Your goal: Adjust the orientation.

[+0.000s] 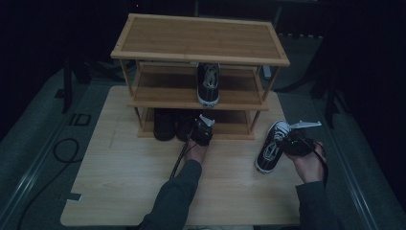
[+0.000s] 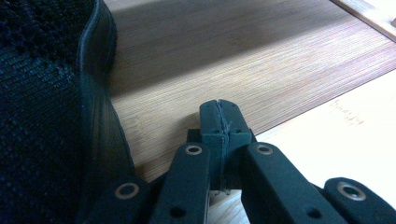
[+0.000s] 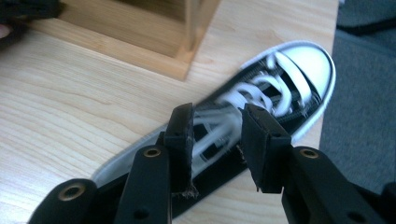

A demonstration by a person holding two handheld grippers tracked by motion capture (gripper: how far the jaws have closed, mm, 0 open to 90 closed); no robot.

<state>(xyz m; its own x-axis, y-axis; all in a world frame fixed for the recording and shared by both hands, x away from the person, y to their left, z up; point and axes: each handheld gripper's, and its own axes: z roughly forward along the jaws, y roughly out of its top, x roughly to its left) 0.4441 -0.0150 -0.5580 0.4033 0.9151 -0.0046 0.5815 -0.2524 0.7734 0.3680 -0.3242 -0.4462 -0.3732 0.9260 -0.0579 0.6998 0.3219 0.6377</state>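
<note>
Wooden tabletop (image 1: 129, 191) carries a rack (image 1: 201, 36): one sneaker (image 1: 208, 84) on its middle shelf, dark shoes (image 1: 172, 123) on the bottom. Beneath the right claw (image 3: 217, 140) lies a loose sneaker (image 3: 299, 70), lengthwise along the half-spread jaws that straddle its laces, toe pointing away. Left claw (image 2: 219, 121), pressed together and empty, sits beside the dark shoes.
</note>
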